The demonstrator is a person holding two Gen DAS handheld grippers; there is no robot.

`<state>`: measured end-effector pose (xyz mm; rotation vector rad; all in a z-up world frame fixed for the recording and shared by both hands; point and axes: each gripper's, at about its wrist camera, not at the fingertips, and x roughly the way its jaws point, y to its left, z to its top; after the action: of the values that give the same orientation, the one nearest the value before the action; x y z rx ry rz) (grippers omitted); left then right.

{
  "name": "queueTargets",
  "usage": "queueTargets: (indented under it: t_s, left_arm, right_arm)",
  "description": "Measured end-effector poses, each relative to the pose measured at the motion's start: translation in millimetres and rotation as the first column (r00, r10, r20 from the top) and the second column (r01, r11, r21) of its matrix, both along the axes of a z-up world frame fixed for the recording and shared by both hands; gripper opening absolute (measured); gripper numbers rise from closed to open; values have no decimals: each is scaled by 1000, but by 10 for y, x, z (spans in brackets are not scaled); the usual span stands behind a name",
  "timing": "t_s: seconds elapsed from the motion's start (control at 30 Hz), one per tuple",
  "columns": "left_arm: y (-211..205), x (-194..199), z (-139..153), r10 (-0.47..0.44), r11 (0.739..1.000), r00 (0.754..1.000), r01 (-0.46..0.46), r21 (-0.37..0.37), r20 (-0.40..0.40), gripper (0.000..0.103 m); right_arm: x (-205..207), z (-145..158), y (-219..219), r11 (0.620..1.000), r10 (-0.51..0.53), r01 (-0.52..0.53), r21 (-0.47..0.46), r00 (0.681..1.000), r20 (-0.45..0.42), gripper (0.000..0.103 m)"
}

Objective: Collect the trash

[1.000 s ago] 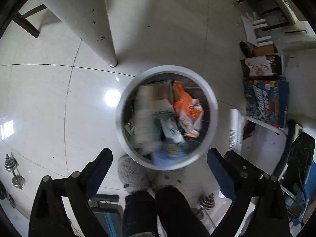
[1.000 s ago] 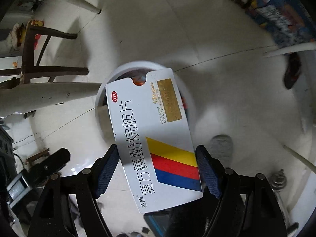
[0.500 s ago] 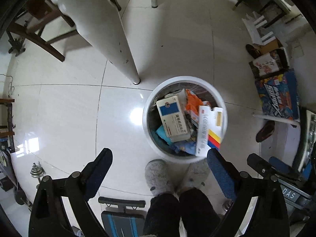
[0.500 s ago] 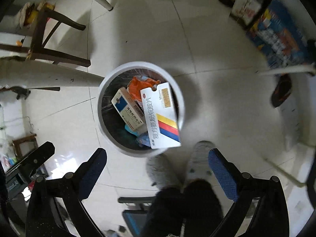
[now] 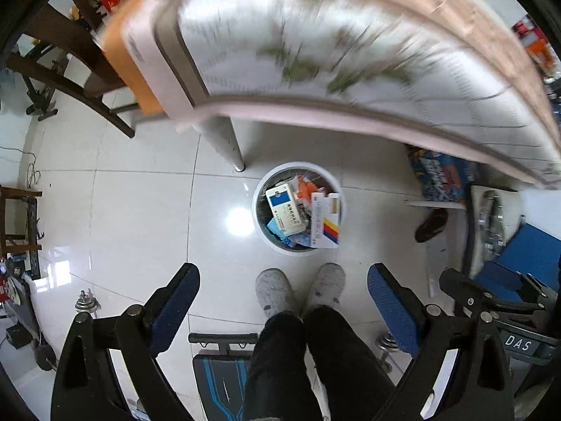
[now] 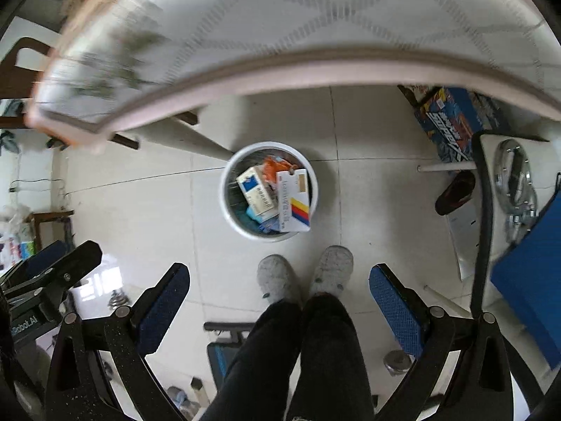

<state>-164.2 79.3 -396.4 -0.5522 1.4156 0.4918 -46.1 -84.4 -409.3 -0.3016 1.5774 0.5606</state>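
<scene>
**Both grippers empty above the bin; trash lies inside it**

Your left gripper [image 5: 282, 293] has its blue-padded fingers [image 5: 175, 298] spread wide, with nothing between them. Your right gripper [image 6: 278, 289] is the same: fingers [image 6: 392, 303] set far apart, holding nothing. Both point down at the floor [image 5: 140, 217], well above it.

Between the finger pairs in each view you see your own legs in dark trousers [image 5: 298, 361] and two grey slippers [image 5: 298, 289] planted on the white tiles. A dark bench with blue trim [image 5: 219, 361] sits beneath your legs.

Just ahead of the slippers stands the round white trash bin [image 5: 261, 226]. It holds several items. A white box with a blue patch [image 5: 284, 208] lies toward the left of the opening. A white box with yellow, red and blue stripes [image 5: 326, 219] leans against the right side, its lower corner overlapping the rim. An orange wrapper [image 5: 305, 187] sits at the far side, and bluish packaging [image 5: 280, 229] lies lower down. The right wrist view confirms this layout, with the striped box [image 6: 292, 200] over the near-right rim of the bin [image 6: 231, 217].

The desk [image 5: 350, 70] fills the top of both views, motion-blurred, with a pale patterned cover and a pinkish edge. One white desk leg [image 5: 228, 144] meets the floor just left of the bin. Dark wooden chairs [image 5: 70, 56] stand at far left. A colourful printed box [image 5: 441, 179] and a dark shoe [image 5: 431, 224] lie to the right, and small dumbbell weights [image 5: 86, 305] rest at lower left.
</scene>
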Motion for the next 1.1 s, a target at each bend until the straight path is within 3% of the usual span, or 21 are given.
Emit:
queueTargets:
  t_s: [0.33, 0.57, 0.87, 1.1]
  left_arm:
    - [-163, -307, 1453, -19, 999, 990, 24, -30, 141, 98]
    - [-287, -486, 2088, -4, 996, 975, 23, -81, 222, 98]
    - [-361, -650, 2669, 3, 996, 954, 22, -81, 300, 98]
    - [-407, -669, 2846, -11, 996, 946, 39, -79, 325, 98]
  right_arm:
    - [-280, 1686, -250, 991, 40, -37, 130, 999, -21, 103]
    - [-477, 2547, -461, 976, 61, -55, 213, 998, -21, 103]
    - [-603, 3185, -623, 960, 76, -72, 272, 997, -5, 103]
    - [-640, 3345, -638, 953, 95, -88, 289, 995, -11, 103]
